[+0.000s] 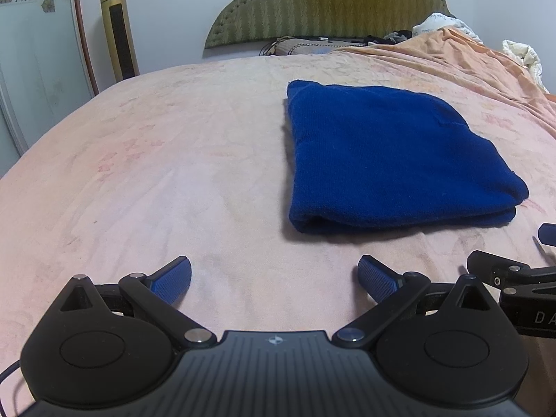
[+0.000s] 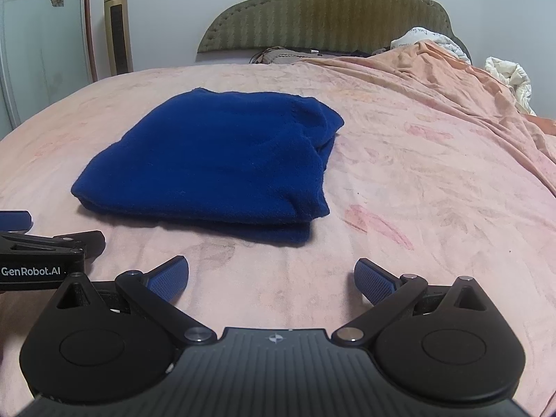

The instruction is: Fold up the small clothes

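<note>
The blue garment [image 1: 392, 160] lies folded on the bed [image 1: 173, 173], so folding looks finished. The left gripper [image 1: 274, 279] and right gripper [image 2: 271, 278] are both wide open and empty; next probably only tidying the loose right edge.

Both cameras sat low over the bed [image 1: 173, 160], side by side, facing the headboard [image 2: 333, 10]. The left view had the blue garment [image 1: 389, 153] close ahead to its right; the right view had it to its left. The 2 views shared garment, headboard and tower fan [image 1: 118, 27].
</note>
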The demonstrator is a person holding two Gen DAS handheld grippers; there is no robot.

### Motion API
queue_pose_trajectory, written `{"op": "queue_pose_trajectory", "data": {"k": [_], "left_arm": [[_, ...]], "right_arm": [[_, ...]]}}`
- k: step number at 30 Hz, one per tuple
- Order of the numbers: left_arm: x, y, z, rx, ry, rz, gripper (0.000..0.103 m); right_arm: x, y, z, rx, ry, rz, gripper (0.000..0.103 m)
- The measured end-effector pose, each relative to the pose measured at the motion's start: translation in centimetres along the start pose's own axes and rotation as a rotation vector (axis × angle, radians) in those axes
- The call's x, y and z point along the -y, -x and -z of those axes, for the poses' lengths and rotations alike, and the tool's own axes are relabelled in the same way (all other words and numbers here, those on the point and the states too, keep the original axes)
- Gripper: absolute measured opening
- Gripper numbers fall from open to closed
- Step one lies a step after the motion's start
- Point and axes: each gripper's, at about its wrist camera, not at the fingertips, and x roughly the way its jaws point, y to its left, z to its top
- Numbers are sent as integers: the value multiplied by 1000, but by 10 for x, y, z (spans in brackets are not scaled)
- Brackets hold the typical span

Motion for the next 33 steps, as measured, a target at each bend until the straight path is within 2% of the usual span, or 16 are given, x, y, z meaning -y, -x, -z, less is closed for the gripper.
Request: {"op": "queue_pose_trajectory", "data": {"k": [33], "left_arm": [[-3, 2, 1, -9, -10, -7, 103]], "right_arm": [[-4, 7, 1, 7, 13, 2, 103]]}}
